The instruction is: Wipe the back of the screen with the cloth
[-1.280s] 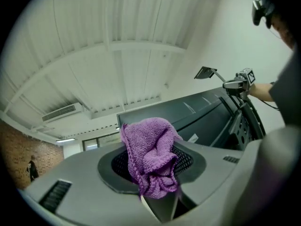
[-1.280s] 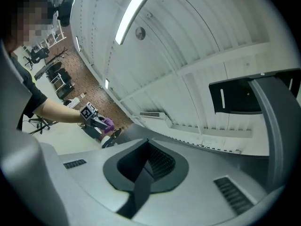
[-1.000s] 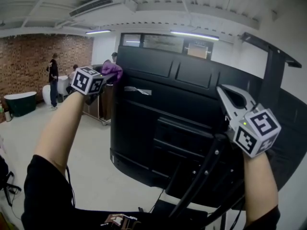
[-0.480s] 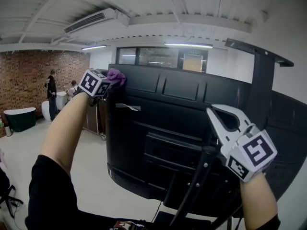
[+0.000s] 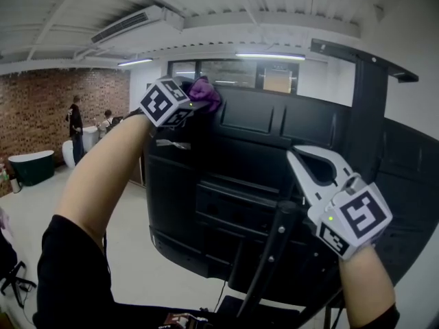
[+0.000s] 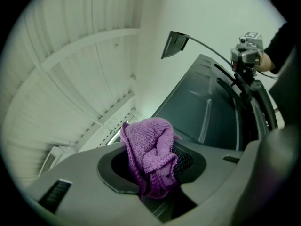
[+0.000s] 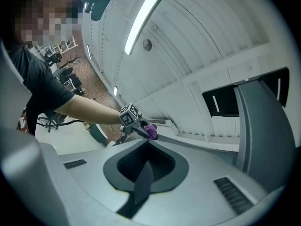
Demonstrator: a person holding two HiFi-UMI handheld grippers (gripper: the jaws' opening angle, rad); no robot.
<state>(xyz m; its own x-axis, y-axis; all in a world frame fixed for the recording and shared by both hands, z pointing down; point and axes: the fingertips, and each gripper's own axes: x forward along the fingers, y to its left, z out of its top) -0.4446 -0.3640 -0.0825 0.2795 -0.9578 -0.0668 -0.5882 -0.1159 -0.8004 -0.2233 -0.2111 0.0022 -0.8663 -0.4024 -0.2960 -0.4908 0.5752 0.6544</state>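
Observation:
The black back of the large screen [image 5: 260,149] fills the middle of the head view. My left gripper [image 5: 199,100] is shut on a purple cloth [image 5: 204,91] and presses it against the screen's upper left panel, near the top edge. In the left gripper view the bunched cloth [image 6: 151,154] sits between the jaws, with the screen back [image 6: 207,112] running away beyond it. My right gripper [image 5: 298,162] is shut and empty, held in the air before the screen's right half. In the right gripper view the closed jaws point at the distant cloth [image 7: 150,130].
A slanted black stand pole [image 5: 264,266] rises in front of the screen's lower part. A tall black post [image 5: 367,94] stands at the right. Far left, two people [image 5: 74,125] stand by a brick wall and a dark green tub [image 5: 27,163].
My left gripper has carried the cloth to the right along the screen's upper edge, from the top left corner onto the panel. The right gripper has barely shifted.

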